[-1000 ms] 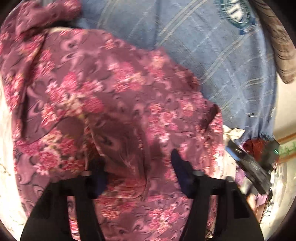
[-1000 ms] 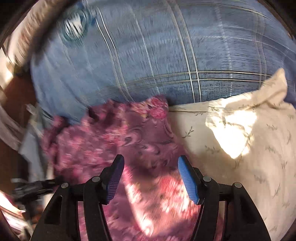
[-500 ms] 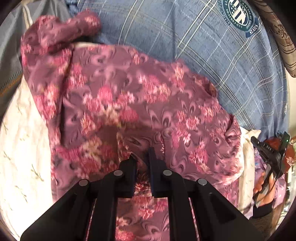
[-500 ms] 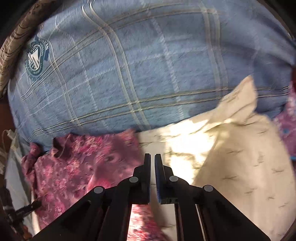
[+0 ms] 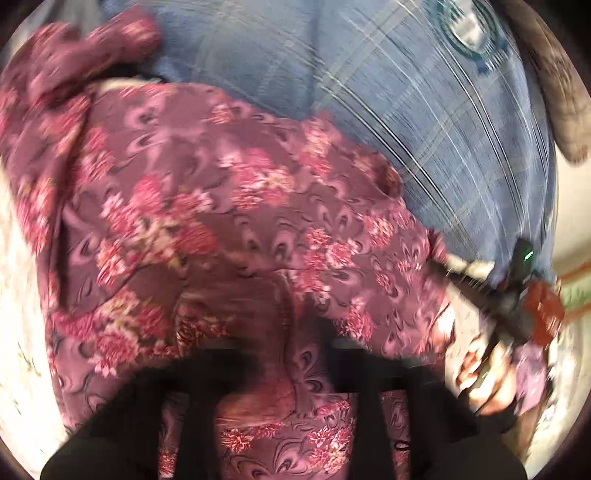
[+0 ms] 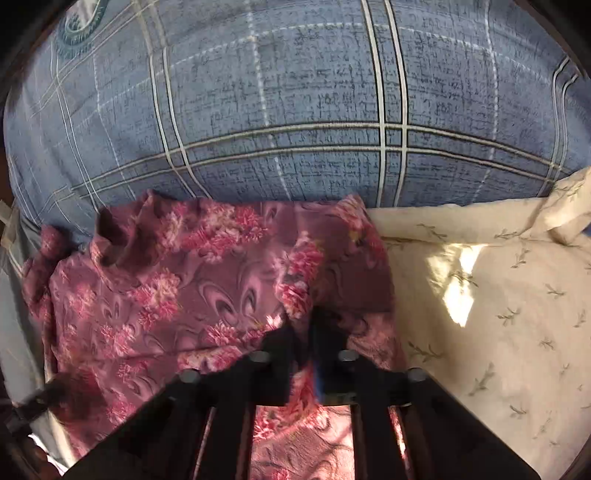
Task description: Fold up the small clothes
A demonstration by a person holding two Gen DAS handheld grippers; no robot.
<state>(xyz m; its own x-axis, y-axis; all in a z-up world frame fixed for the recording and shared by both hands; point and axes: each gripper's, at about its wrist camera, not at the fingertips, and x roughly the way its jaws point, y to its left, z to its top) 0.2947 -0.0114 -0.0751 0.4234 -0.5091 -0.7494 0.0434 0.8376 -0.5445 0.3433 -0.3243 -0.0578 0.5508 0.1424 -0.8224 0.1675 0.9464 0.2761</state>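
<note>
A maroon garment with pink flowers (image 5: 240, 206) lies rumpled across the bed. In the left wrist view its cloth is drawn up over my left gripper (image 5: 291, 343), whose tips are buried in a fold; the jaws are shut on that fold. The picture is blurred. In the right wrist view the same garment (image 6: 166, 295) spreads to the left, and my right gripper (image 6: 308, 325) is shut on its right edge, with cloth hanging down between the arms. A person's hand (image 5: 487, 380) holding the right gripper shows at the garment's right side.
A blue plaid cover (image 6: 295, 92) with a round emblem (image 5: 469, 29) bulges behind the garment. A cream sheet with small sprigs (image 6: 498, 314) lies to the right, partly sunlit. A brown striped cloth (image 5: 561, 92) hangs at the far right.
Both grippers went from open to shut. The right one swung over the cream sheet and now grips the garment's edge. Cloth has risen over the left gripper's tips.
</note>
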